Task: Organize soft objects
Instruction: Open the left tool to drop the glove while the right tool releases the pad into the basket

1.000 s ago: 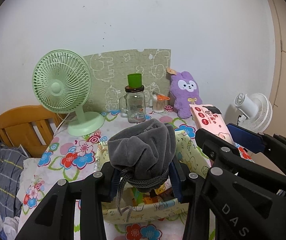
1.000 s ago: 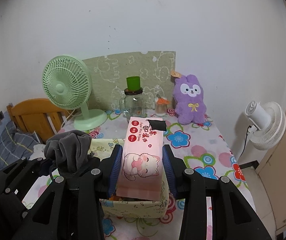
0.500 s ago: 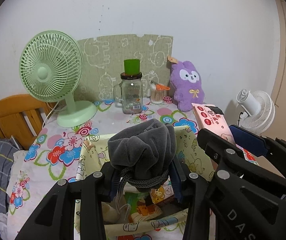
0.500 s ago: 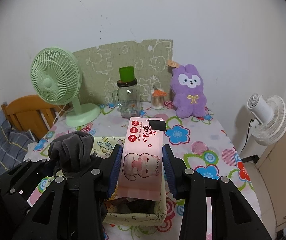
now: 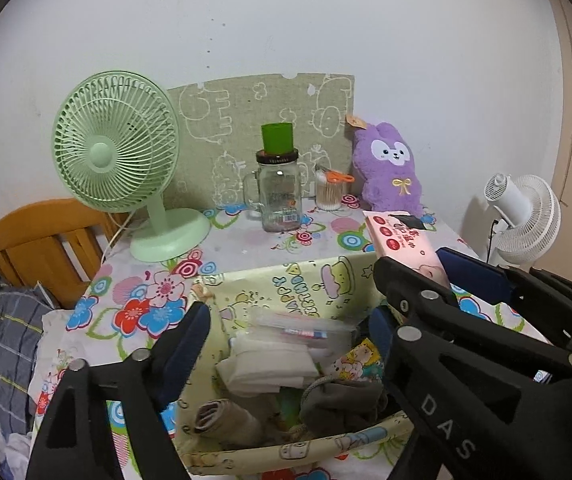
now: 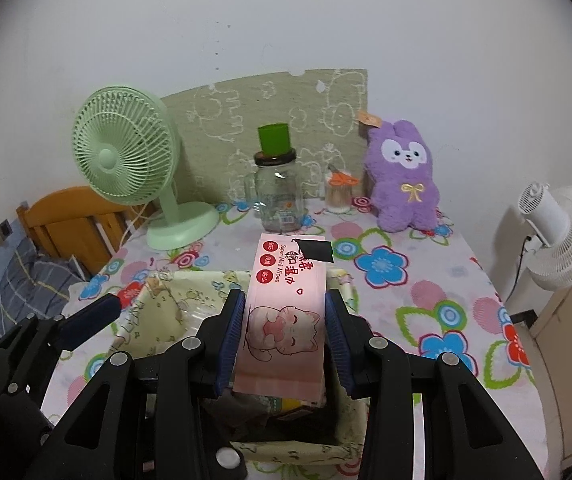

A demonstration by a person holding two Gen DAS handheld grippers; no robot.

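A yellow cartoon-print fabric basket (image 5: 286, 276) stands on the flowered table. My left gripper (image 5: 286, 328) hangs over it, its jaws opening with nothing between them. A grey drawstring pouch (image 5: 341, 404) lies inside the basket below, beside white tissue packs (image 5: 266, 364) and a rolled brown cloth (image 5: 222, 420). My right gripper (image 6: 284, 320) is shut on a pink wet-wipes pack (image 6: 286, 300) held over the basket's right side (image 6: 345, 284). In the left wrist view the pack (image 5: 401, 240) shows at the right. A purple plush rabbit (image 6: 403, 176) sits against the back wall.
Along the back stand a green desk fan (image 5: 114, 148), a glass jar mug with a green cup on top (image 5: 278, 196) and a cotton-swab holder (image 5: 329, 192). A white fan (image 6: 557, 232) stands off the table's right edge. A wooden headboard (image 5: 42, 236) and bedding lie left.
My left gripper's jaws have spread and the grey pouch has dropped from them into the basket. Both grippers have come slightly lower over the basket. The right still holds the wipes pack.
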